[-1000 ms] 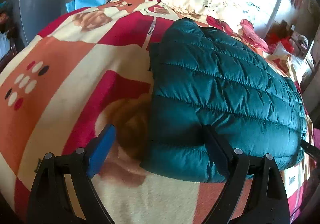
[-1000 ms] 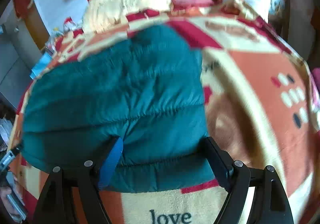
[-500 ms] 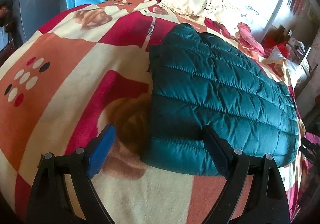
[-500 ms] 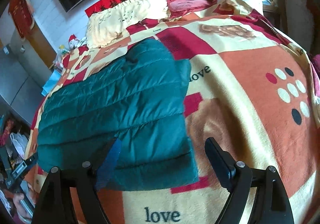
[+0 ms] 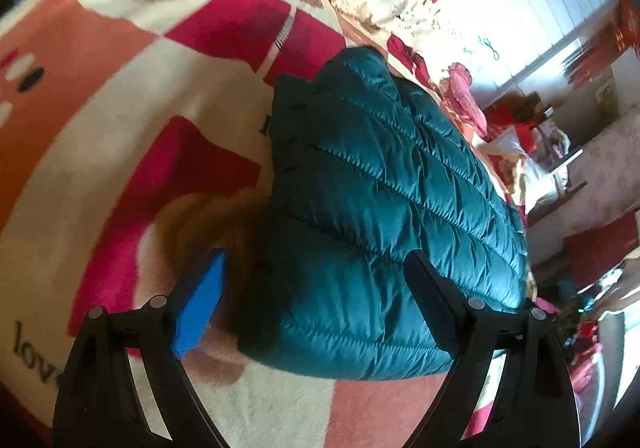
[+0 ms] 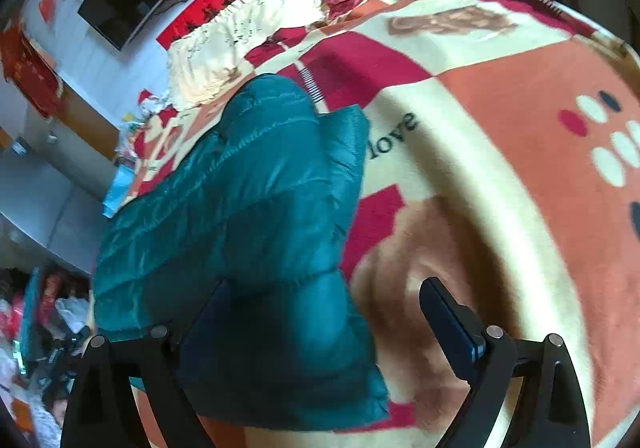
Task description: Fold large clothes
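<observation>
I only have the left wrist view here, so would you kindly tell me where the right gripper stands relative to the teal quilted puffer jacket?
Observer: The right gripper is at the opposite near corner of the teal quilted puffer jacket; its jaws are opening, nothing is pinched, and the jacket's right edge runs between them.
Operator: Thank you. What lies right of that jacket edge?
Observer: Bare patterned fleece blanket, with the word "love" printed beside the jacket's far corner.
Operator: And is anything at the far left end that I cannot see?
Observer: Yes, a light blue flat item sits off the blanket's left edge, beyond the jacket.
</observation>
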Demonstrator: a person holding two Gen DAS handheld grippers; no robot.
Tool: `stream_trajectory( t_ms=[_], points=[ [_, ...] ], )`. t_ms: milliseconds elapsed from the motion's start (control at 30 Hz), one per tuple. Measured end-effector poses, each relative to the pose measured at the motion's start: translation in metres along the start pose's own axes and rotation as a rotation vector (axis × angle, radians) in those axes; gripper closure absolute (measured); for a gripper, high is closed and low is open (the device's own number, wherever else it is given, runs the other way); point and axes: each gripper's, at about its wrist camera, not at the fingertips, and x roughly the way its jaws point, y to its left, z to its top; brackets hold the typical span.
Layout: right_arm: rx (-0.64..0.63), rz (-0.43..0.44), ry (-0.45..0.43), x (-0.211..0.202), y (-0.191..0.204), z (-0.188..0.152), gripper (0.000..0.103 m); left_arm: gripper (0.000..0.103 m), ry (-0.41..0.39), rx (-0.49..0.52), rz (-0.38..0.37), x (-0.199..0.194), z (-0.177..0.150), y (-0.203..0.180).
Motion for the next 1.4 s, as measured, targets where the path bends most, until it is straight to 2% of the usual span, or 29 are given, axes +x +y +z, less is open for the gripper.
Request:
stream_trajectory(
  t_ms=[167,300,400,467,633,700,767,900,933,1033,1267,1400],
  points=[
    [-0.012,0.070,0.039,0.017,0.002,0.006,0.003,0.013,0.048,0.005,-0.022,0.018,0.004,-0.003],
    [-0.039,0.117,0.058,0.029,0.010,0.010,0.002,0.006,0.092,-0.013,-0.044,0.034,0.006,-0.004],
    [-0.064,0.138,0.085,0.042,0.017,0.012,0.001,0.001,0.072,-0.012,-0.048,0.038,0.008,-0.007],
    [-0.064,0.156,0.105,0.050,0.022,0.013,0.001,0.001,0.064,0.004,-0.041,0.040,0.007,-0.011],
    [-0.063,0.127,0.106,0.058,0.029,0.014,0.000,0.001,0.065,0.022,-0.028,0.043,0.005,-0.018],
    [-0.037,0.131,0.103,0.056,0.027,0.012,0.000,0.006,0.065,0.017,-0.041,0.043,0.005,-0.021],
    [-0.042,0.124,0.075,0.050,0.030,0.008,0.006,0.015,0.052,0.016,-0.048,0.039,0.003,-0.022],
    [-0.081,0.110,0.039,0.033,0.043,0.001,0.034,0.038,0.020,0.068,-0.032,0.027,-0.001,-0.037],
    [-0.084,0.113,0.034,0.028,0.046,0.001,0.041,0.041,0.015,0.078,-0.031,0.024,-0.001,-0.040],
    [-0.093,0.135,0.028,0.011,0.053,-0.001,0.051,0.050,0.007,0.087,-0.052,0.010,-0.003,-0.045],
    [-0.136,0.197,0.028,-0.035,0.073,-0.025,0.055,0.053,0.004,0.124,-0.118,-0.041,-0.030,-0.047],
    [-0.114,0.231,0.058,-0.059,0.071,-0.052,0.055,0.053,0.023,0.148,-0.133,-0.074,-0.067,-0.039]
  ],
)
